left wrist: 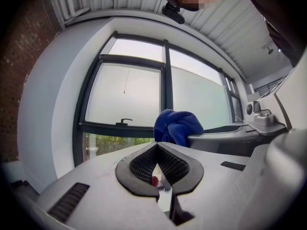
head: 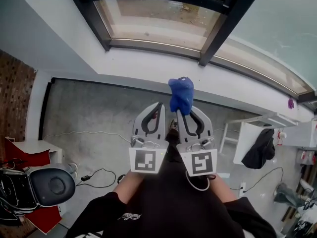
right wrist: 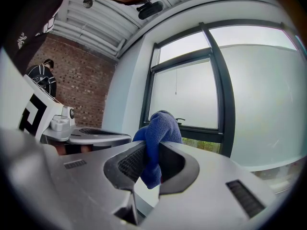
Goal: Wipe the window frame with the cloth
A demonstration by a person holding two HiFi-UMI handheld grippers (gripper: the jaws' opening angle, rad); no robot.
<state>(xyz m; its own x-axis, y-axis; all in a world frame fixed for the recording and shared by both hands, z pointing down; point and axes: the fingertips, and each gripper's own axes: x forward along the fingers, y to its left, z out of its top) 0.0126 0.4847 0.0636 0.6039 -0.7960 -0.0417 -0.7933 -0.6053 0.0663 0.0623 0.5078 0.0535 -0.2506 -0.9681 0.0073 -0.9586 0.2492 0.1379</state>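
A blue cloth (head: pixel 181 95) is bunched between the jaws of my right gripper (head: pixel 184 111), which is shut on it; in the right gripper view the cloth (right wrist: pixel 156 137) hangs down through the jaws of that gripper (right wrist: pixel 152 151). My left gripper (head: pixel 159 106) is right beside it on the left, shut with nothing in it, its pads meeting in the left gripper view (left wrist: pixel 157 148). The dark window frame (head: pixel 217 34) lies ahead of both, apart from the cloth. Its mullion (left wrist: pixel 166 80) and lower rail (right wrist: pixel 211 132) show behind the cloth (left wrist: pixel 176 125).
A white sill (head: pixel 148 66) runs under the window. A small handle (left wrist: pixel 125 122) sits on the lower rail. Below are a grey floor with cables (head: pixel 99 175), a black chair (head: pixel 49 187), a white desk with a black jacket (head: pixel 260 150), and a brick wall (head: pixel 15 93).
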